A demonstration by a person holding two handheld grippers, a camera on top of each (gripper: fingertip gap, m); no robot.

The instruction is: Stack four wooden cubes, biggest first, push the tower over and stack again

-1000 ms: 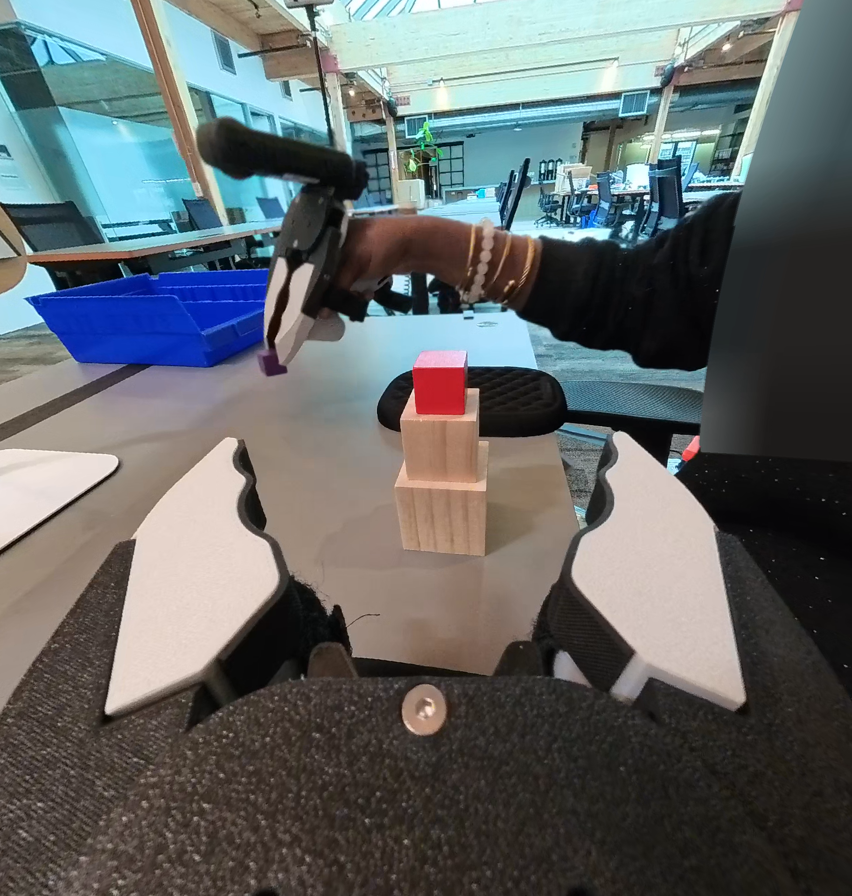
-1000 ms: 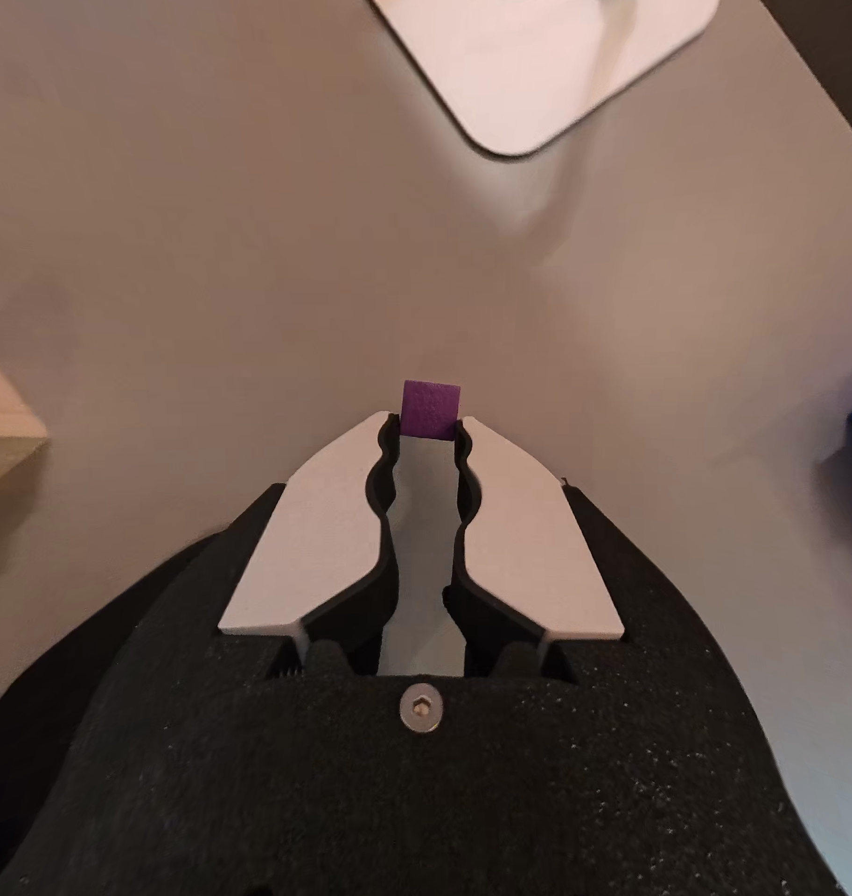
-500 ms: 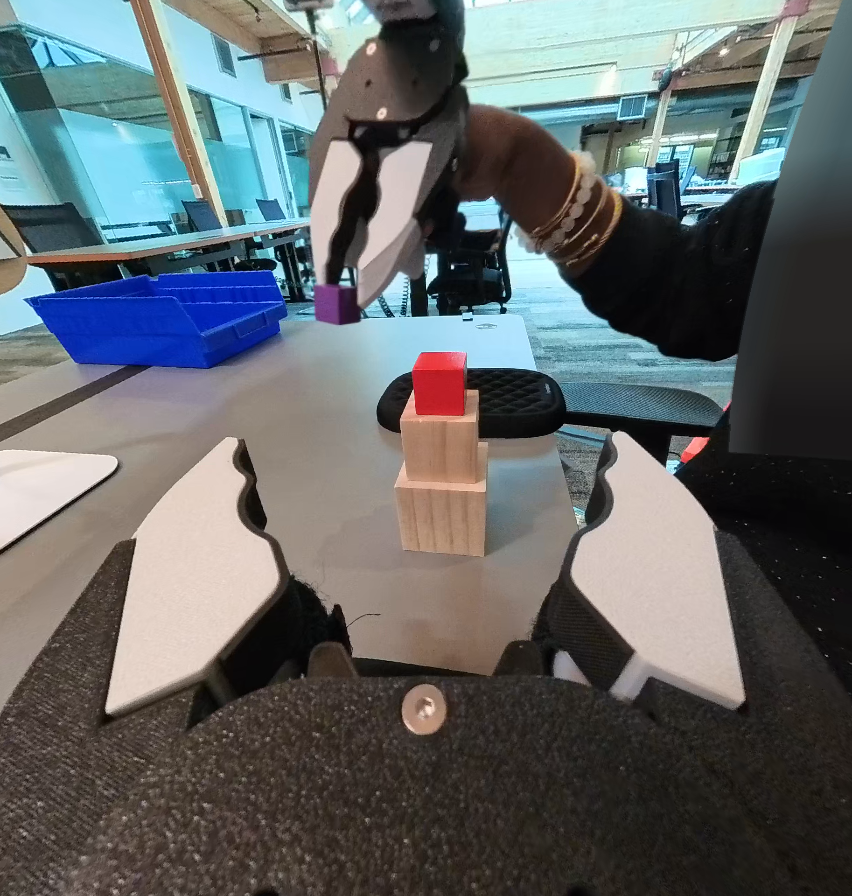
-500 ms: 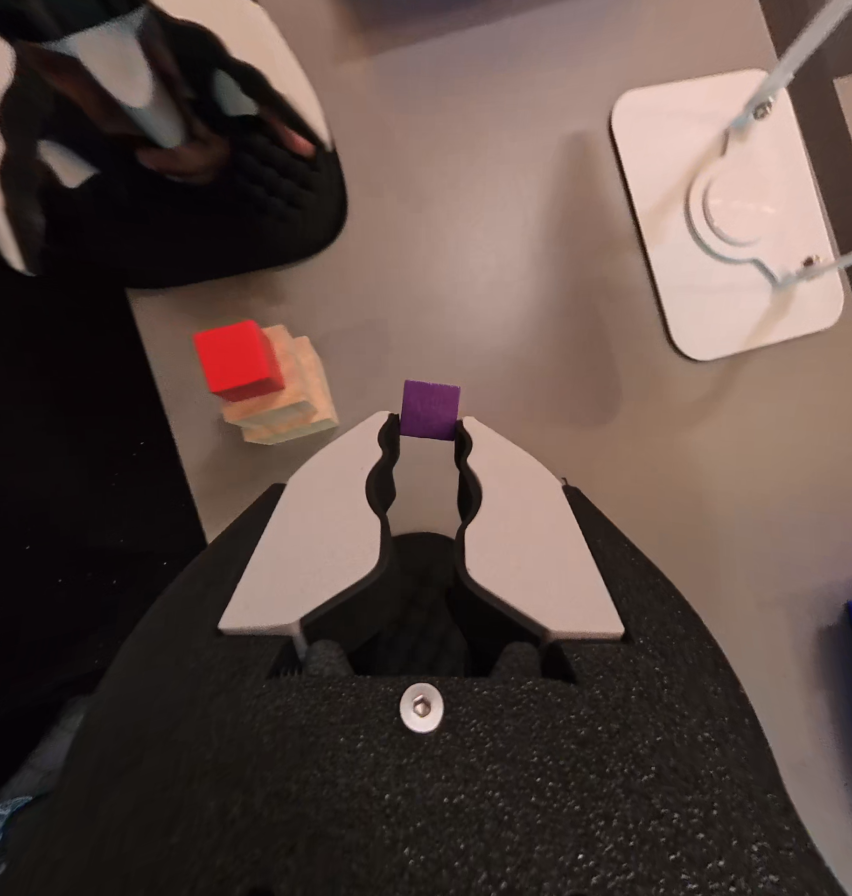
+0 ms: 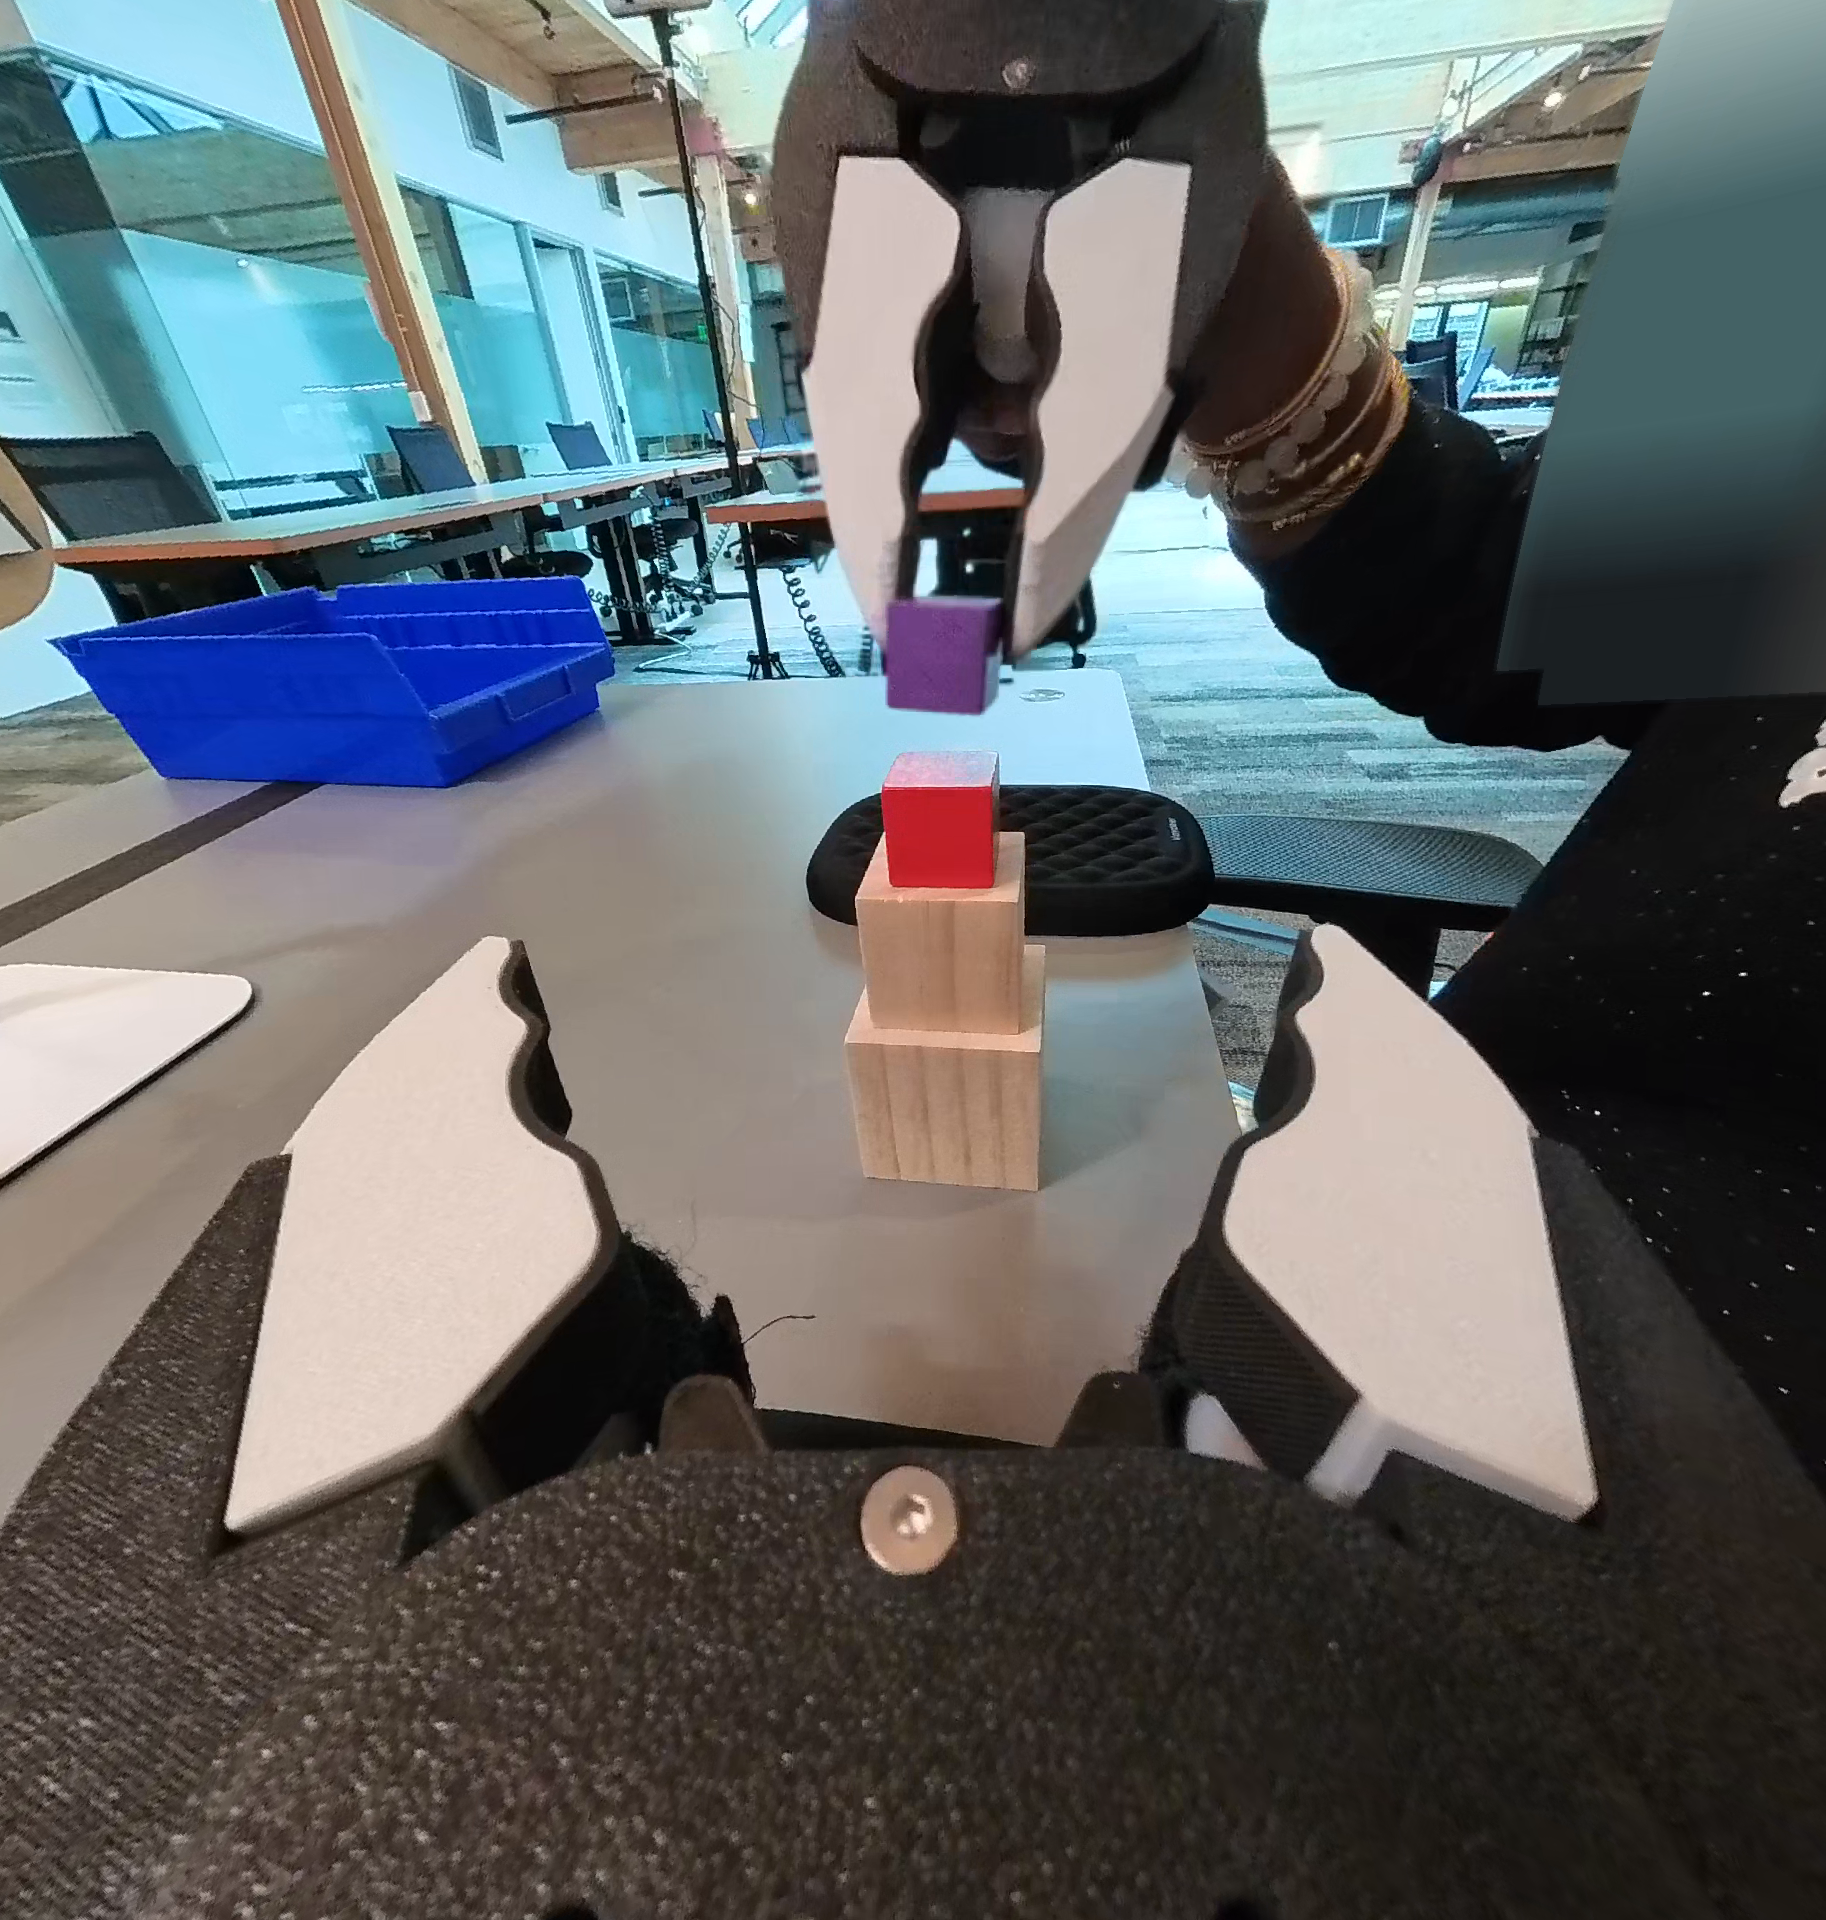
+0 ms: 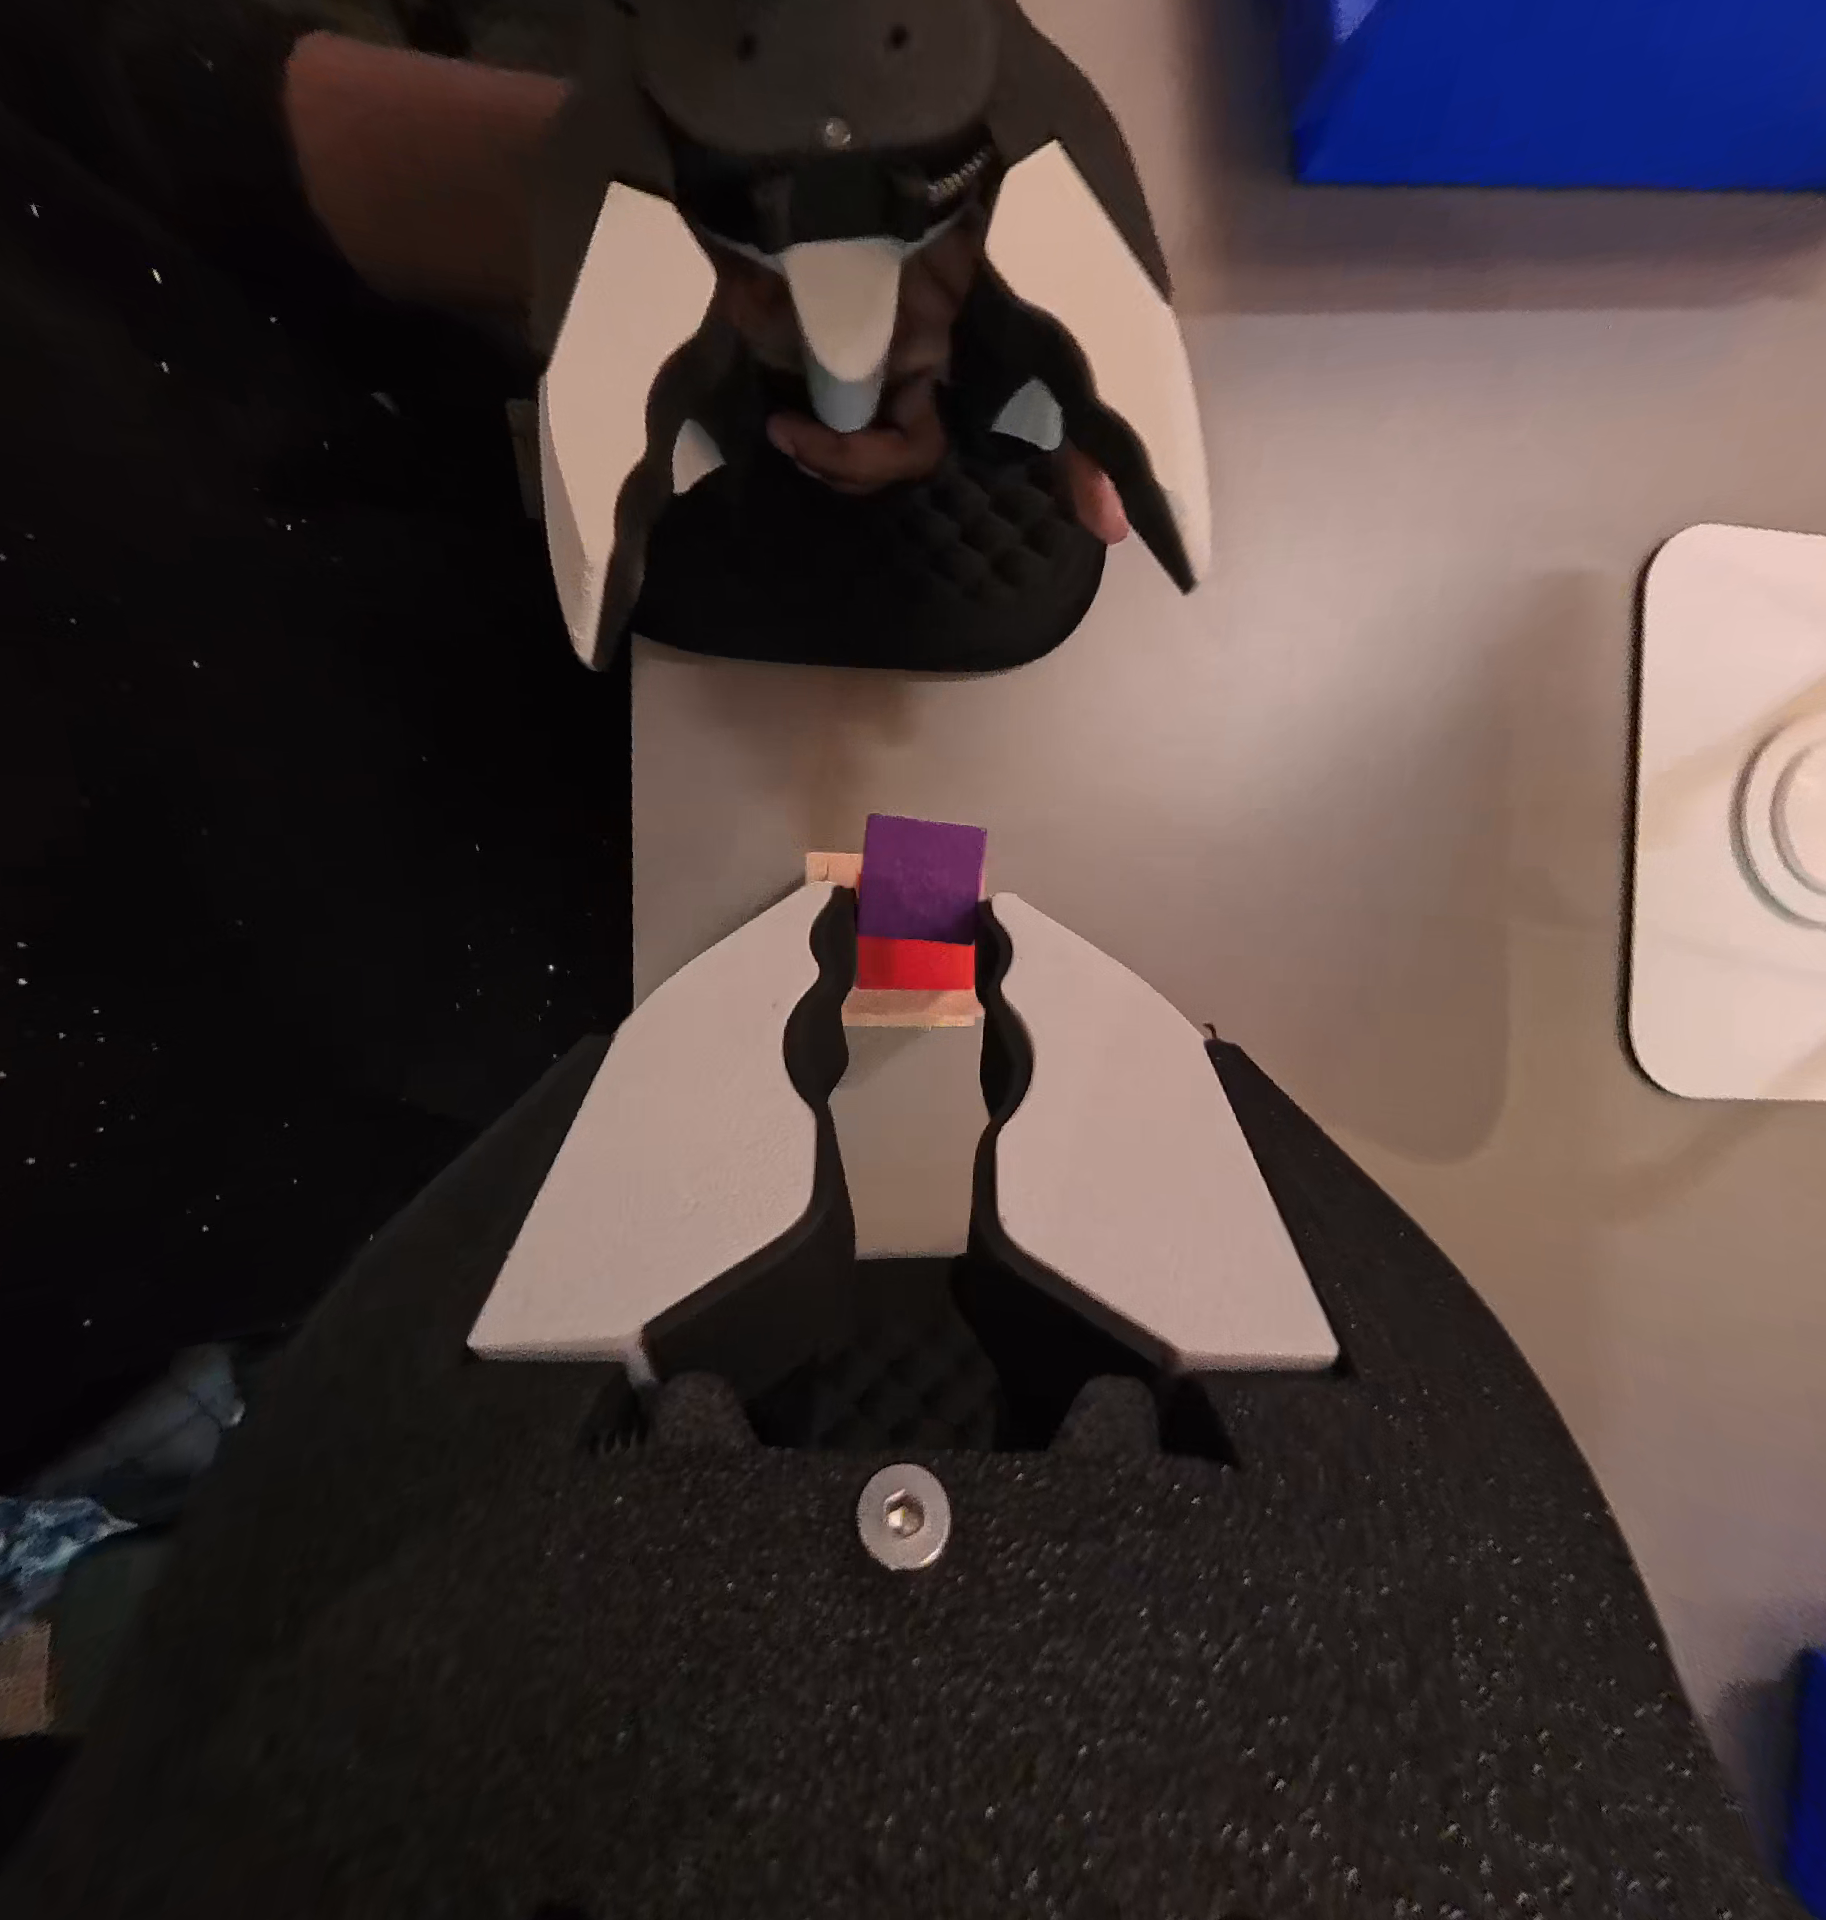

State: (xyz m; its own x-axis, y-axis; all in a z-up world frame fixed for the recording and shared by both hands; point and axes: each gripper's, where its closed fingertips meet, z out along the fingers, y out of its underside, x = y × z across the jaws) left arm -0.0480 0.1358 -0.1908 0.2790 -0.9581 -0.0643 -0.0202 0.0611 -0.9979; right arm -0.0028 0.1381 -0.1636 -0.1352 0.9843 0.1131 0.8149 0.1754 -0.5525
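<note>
While right tool (image 6: 917, 914) pinches purple cube (image 6: 919, 878), red cube (image 5: 938, 834) below

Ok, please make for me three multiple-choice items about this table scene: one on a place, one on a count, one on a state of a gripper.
1. Where is the small purple cube?
A. Inside the blue plastic bin
B. In the air, above the small red cube
C. Flat on the grey table

2. How many blocks stand in the stack on the table?
A. Two
B. Three
C. Five

3. How is the left gripper?
A. Wide open, holding nothing
B. Shut on the red cube
C. Shut on a wooden block

Answers:
1 B: the right gripper holds the purple cube clear above the red one.
2 B: the red cube sits on a smaller pale wooden block, which sits on a larger one.
3 A: its white fingers stand far apart on either side of the stack, touching nothing.
</note>
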